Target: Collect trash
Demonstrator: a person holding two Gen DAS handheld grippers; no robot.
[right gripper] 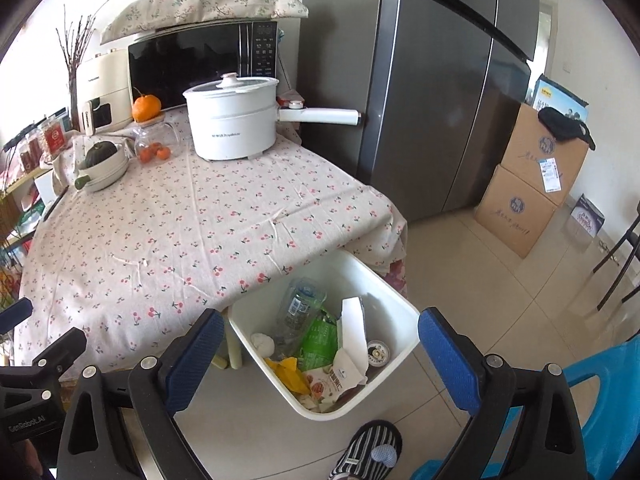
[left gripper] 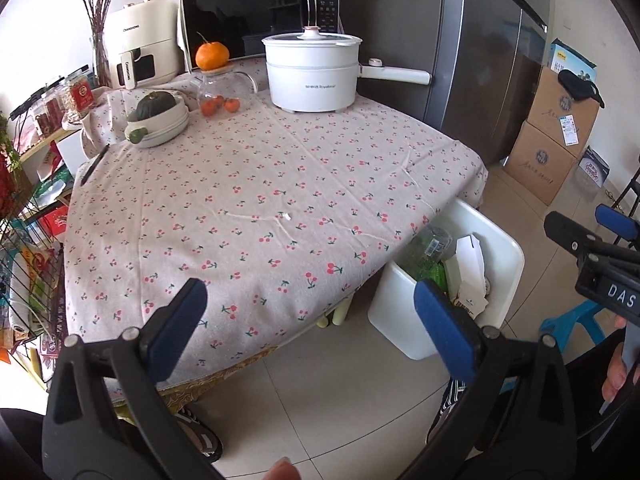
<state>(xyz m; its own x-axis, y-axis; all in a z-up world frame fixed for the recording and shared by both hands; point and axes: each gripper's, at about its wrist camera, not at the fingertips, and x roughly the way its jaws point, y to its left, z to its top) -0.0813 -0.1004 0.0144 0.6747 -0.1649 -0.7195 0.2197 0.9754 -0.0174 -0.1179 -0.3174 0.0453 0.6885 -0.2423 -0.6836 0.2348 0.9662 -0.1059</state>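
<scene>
A white trash bin (right gripper: 404,308) stands on the floor at the table's near corner, part of it under the cloth's edge. Inside lie a clear plastic bottle (right gripper: 300,312), a green wrapper (right gripper: 318,340), white cartons (right gripper: 354,330), a yellow scrap (right gripper: 288,372) and a small round tin (right gripper: 378,352). My right gripper (right gripper: 320,356) hangs open above the bin with nothing between its blue pads. My left gripper (left gripper: 310,328) is open and empty over the table's front edge; the bin (left gripper: 508,264) lies to its right. The right gripper's body (left gripper: 592,248) shows at the left wrist view's right side.
The table (left gripper: 260,184) has a cherry-print cloth. At its back stand a white electric pot (left gripper: 314,72), a glass jar with oranges (left gripper: 218,96), a bowl with a squash (left gripper: 160,120), a microwave and an air fryer. A grey fridge (right gripper: 432,100), cardboard boxes (right gripper: 528,184), a blue stool (right gripper: 600,368) and slippered feet (right gripper: 368,452) surround.
</scene>
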